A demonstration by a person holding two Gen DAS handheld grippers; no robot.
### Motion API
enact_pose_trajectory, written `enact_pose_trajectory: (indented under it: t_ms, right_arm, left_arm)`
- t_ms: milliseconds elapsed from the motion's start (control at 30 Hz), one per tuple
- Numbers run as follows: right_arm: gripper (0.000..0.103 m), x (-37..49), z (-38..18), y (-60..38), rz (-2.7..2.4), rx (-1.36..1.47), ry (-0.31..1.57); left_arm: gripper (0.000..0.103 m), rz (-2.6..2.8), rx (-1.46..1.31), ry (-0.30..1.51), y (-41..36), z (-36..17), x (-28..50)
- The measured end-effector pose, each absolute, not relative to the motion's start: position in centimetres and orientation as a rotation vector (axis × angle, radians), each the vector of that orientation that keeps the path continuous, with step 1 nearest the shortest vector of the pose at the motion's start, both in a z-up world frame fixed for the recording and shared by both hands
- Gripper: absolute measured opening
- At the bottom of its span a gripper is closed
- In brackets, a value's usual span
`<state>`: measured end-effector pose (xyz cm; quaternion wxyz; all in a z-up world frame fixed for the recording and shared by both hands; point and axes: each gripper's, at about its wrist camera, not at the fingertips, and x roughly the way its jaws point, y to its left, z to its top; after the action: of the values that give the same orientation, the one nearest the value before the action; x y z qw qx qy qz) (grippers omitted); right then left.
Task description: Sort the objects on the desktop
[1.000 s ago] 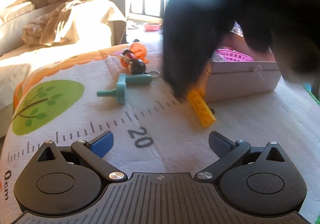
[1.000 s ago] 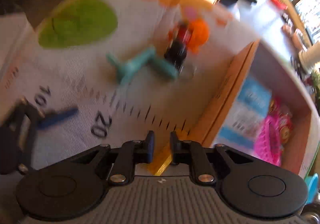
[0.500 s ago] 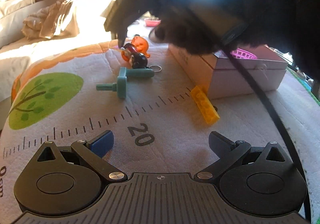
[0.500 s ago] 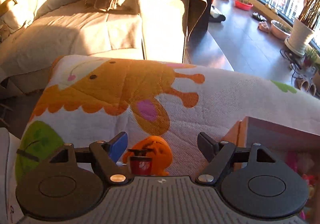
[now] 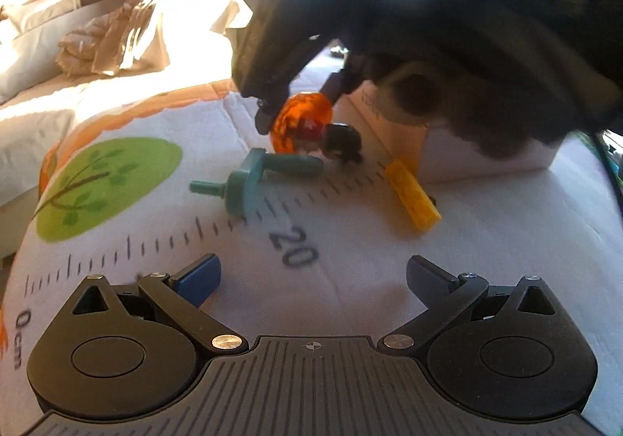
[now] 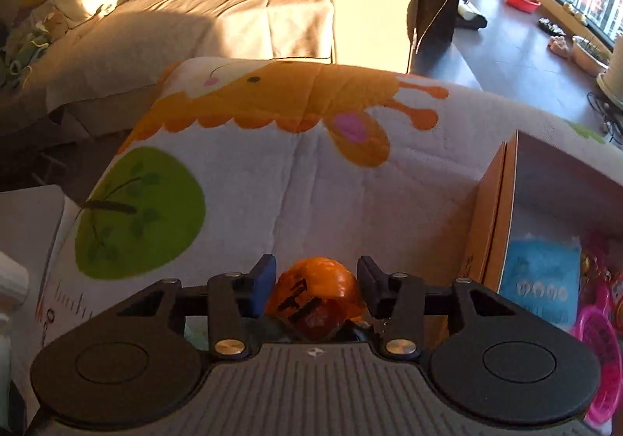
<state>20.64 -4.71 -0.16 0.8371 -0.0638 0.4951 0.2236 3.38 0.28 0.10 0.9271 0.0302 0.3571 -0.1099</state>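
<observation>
An orange ball-shaped toy (image 5: 300, 120) with a red and black figure (image 5: 342, 140) attached lies on the printed mat. My right gripper (image 6: 315, 280) comes down over the orange toy (image 6: 315, 288). Its jaws are closing, and the pads touch the toy on both sides. In the left wrist view the right gripper (image 5: 300, 105) shows as a dark blurred shape with a fingertip (image 5: 264, 120) at the toy's left side. A teal peg toy (image 5: 253, 182) and a yellow brick (image 5: 412, 198) lie nearer me. My left gripper (image 5: 311, 276) hovers open over the mat, holding nothing.
An open cardboard box (image 6: 494, 210) stands to the right on the mat, holding a blue packet (image 6: 541, 280) and a pink basket (image 6: 599, 338). The mat (image 5: 350, 241) has a ruler print and a green tree. A sofa with blankets (image 6: 233, 7) lies beyond the mat's far edge.
My right gripper has dropped onto the orange toy and its jaws have narrowed around it. The toy has shifted a little to the right. My left gripper has stayed put.
</observation>
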Motion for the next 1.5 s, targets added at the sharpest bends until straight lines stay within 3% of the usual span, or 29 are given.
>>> enact_pose_trajectory:
  t_ms: [233,600,733,1067,1233,1300,1500]
  right_arm:
    - [0.039,13.7,-0.5,-7.3,0.601,-0.061,1.093]
    - [0.055,5.4,-1.6,-16.1,0.509,0.019,0.959]
    - [0.056,4.2,-2.0,-18.7,0.372,-0.027,0.874]
    - [0.061,7.4,-1.8,-18.5,0.434,0.16,0.803]
    - [0.037,8.7,-2.4,-15.5,0.509,0.186,0.869]
    - [0.018,8.3,-2.5,-14.6,0.563,0.193,0.888]
    - [0.013,5.9,-2.1,-17.2,0.496,0.231,0.853]
  left_arm:
    - [0.103,-0.248,0.084,0.743,0.8,0.2,-0.3]
    - [0.103,-0.23,0.04,0.791,0.8,0.6,-0.3]
    - [0.103,-0.195,0.015,0.812,0.6,0.8,0.6]
    - [0.103,-0.137,0.076,0.841,-0.1,0.9,1.0]
    - [0.103,-0.142,0.083,0.835,0.2,1.3,0.2]
    - [0.103,-0.151,0.087,0.834,0.2,1.4,0.0]
    - [0.103,-0.204,0.093,0.825,-0.2,1.5,-0.9]
